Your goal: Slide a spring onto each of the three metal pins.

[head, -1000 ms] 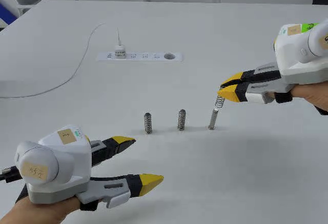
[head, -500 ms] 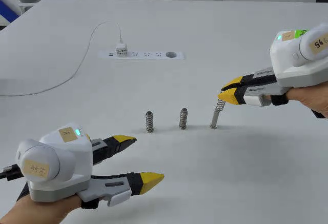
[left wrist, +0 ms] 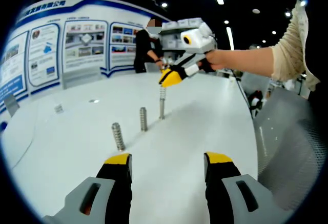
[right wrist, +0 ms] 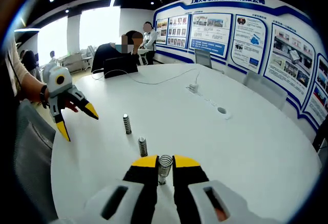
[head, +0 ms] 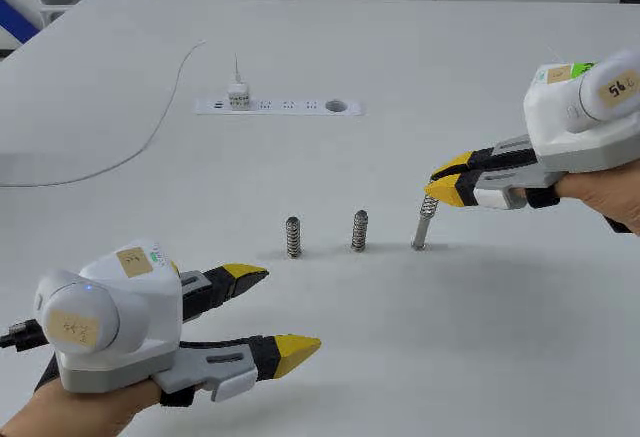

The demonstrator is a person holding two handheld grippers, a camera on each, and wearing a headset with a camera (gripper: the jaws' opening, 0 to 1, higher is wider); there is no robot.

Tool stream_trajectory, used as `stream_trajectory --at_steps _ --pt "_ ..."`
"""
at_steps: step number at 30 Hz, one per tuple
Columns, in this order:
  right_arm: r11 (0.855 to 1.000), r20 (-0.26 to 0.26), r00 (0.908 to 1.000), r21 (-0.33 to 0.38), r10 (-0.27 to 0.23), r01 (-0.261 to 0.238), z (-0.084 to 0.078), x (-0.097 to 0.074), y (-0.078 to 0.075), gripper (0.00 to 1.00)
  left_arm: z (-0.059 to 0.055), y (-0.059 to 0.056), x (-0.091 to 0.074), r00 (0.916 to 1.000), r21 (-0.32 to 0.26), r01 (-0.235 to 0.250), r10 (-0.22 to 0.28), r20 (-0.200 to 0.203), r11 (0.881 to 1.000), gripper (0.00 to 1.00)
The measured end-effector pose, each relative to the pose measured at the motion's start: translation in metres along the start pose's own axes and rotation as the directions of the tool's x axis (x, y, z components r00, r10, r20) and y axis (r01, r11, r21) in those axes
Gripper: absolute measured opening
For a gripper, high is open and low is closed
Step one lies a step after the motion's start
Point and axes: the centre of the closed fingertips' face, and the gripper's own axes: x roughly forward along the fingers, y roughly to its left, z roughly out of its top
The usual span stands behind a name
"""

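**Spring pinched over the rightmost pin**

The right tool pinches a spring by its top, and the spring's lower coils sit over the tip of the rightmost pin. To its left, the middle pin and left pin stand spring-wrapped on the white surface. Nearer, the left tool hovers with its jaws spread wide.

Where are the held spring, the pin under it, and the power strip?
held spring (head: 428,205): head view, middle of its coils.
pin (head: 421,232): head view, middle of the bare shaft.
power strip (head: 300,107): head view, its white top face.
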Motion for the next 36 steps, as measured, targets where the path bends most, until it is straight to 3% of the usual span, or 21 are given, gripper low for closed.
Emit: stream_trajectory --at_steps 36 --pt "1.0 -0.07 0.9972 0.006 -0.027 0.028 -0.033 0.025 0.006 0.12 -0.001 -0.001 -0.001 1.0 -0.003 -0.002 0.002 -0.003 1.0 0.57"
